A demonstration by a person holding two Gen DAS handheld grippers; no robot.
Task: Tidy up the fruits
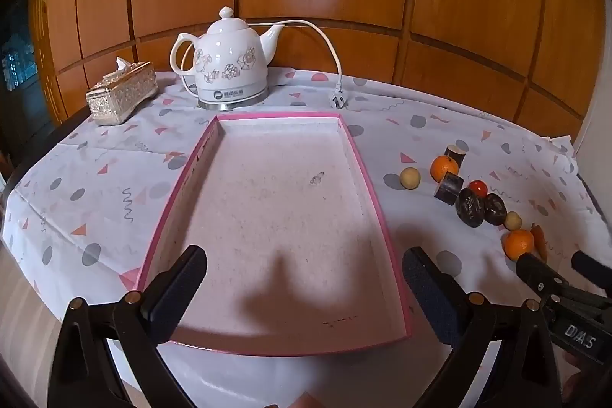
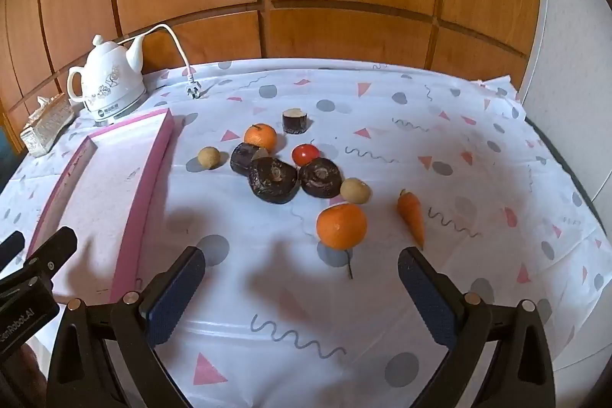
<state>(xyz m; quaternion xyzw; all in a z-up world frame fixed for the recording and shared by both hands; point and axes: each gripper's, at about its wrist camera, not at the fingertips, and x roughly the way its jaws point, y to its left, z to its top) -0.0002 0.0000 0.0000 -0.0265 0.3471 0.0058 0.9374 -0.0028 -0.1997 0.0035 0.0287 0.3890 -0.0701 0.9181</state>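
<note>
The left gripper [image 1: 305, 287] hangs over the near end of the pink tray [image 1: 376, 217], its 2 padded fingers spread wide with nothing between them. The tray lies on a table under a white patterned cloth [image 1: 114, 155], and its floor holds no fruit.

The right gripper [image 2: 301, 287] is also spread wide and holds nothing. It hovers over the cloth just short of the nearest orange [image 2: 341, 226], which sits between the lines of its 2 fingers but clear of both pads. A small carrot [image 2: 411, 217] lies just to the right of that orange, tip toward the camera.

Beyond them the rest of the pile sits to the right of the tray, apart from it. There are 2 dark, wrinkled round pieces [image 2: 272, 180] side by side, hard to identify at this sharpness, with a pale round fruit [image 2: 355, 190] beside them and a red tomato [image 2: 305, 154] just behind. Farther back are a second orange [image 2: 260, 136], a dark cut cylinder [image 2: 244, 157] touching it, another dark cylinder [image 2: 294, 120] standing alone, and a second pale fruit [image 2: 209, 156] nearest the tray.

At the far edge of the table stand a white kettle [image 1: 229, 64] with its plug [image 1: 336, 99] lying loose on the cloth, and a tissue box [image 1: 120, 92].
</note>
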